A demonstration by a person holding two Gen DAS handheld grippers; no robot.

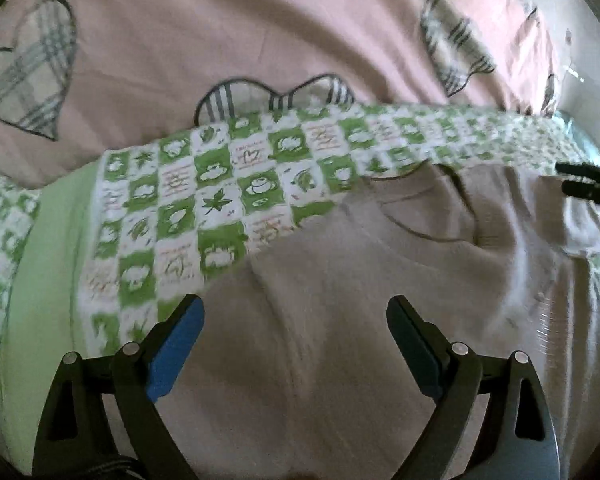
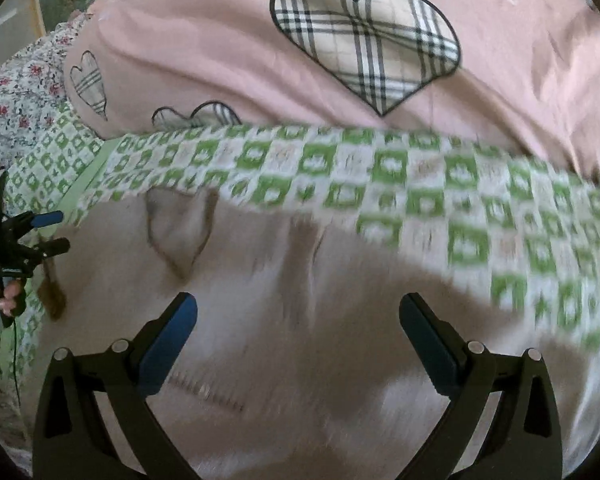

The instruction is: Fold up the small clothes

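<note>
Left of the left gripper [image 1: 296, 312], whose fingers are spread wide and hold nothing, lies a green-and-white checked sheet [image 1: 204, 200], flat printed cotton with leaf and cup motifs and a plain pale-green band along one side. Directly under and ahead of this claw lies the beige garment [image 1: 340, 300], the piece to be folded: soft, matte, knit-looking cloth, creased, with a curved seam farther ahead and to the right. Beyond the checked sheet rises a pink duvet [image 1: 220, 40] with plaid heart patches outlined in dark stitching.

The right gripper [image 2: 298, 308] is also wide open and empty above the same beige garment, whose heart-shaped outline shows ahead and to its left; checked sheet runs ahead and to its right.

The likely trouble is that limp cloth bunches, so a claw closing here in mid-panel would grab a fold and not an edge, giving a crooked fold. A deep pinch could also catch the sheet beneath and drag it along. Both views are blurred, so edges are hard to judge.
</note>
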